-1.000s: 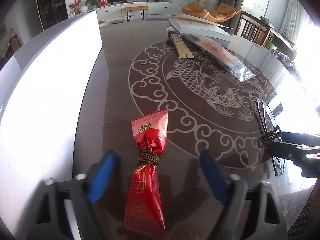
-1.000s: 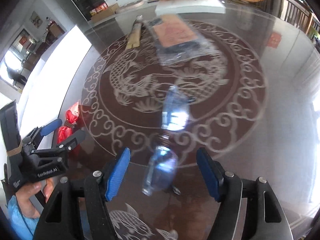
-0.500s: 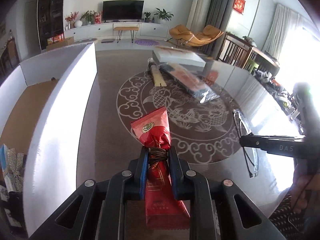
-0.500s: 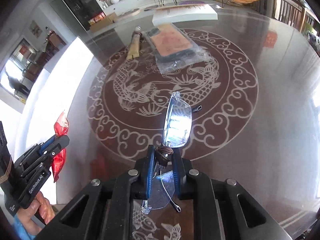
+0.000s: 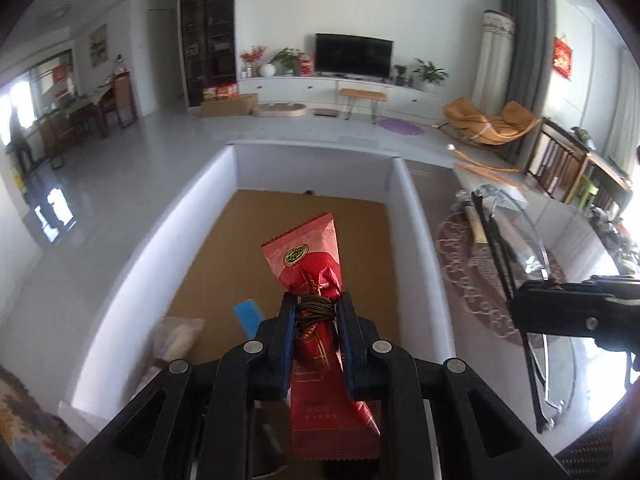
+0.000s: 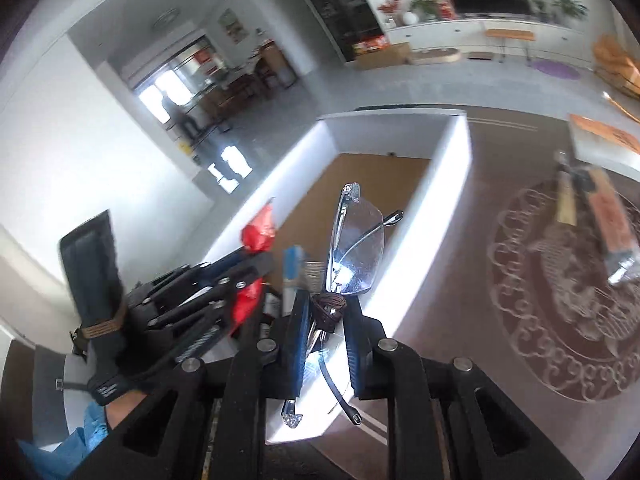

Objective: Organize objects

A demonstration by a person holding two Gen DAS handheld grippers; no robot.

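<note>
- Pinching a red packet (image 5: 316, 320) at its cord-wrapped waist, the left tongs (image 5: 316, 316) hold it off any surface, its sealed far end pointing away over the box.
- Below the packet is the brown floor of a white-walled box (image 5: 416, 240); a blue strip (image 5: 249, 314) and a pale bag (image 5: 176, 338) lie at the near left of that floor.
- The right tongs (image 6: 326, 312) are pressed together on a pair of rimless glasses (image 6: 356, 248), gripping at a dark cord wound round the frame; one lens stands up beyond the pads, the temple arms hang down toward the camera.
- In the right wrist view the glasses sit above the box's right wall, with the left tongs and red packet just to their left.
- To the right of the box lies the dark patterned tabletop (image 6: 520, 340), with a plastic-wrapped package (image 6: 612, 224) and a flat wooden stick (image 6: 566, 200) at its far side.
</note>
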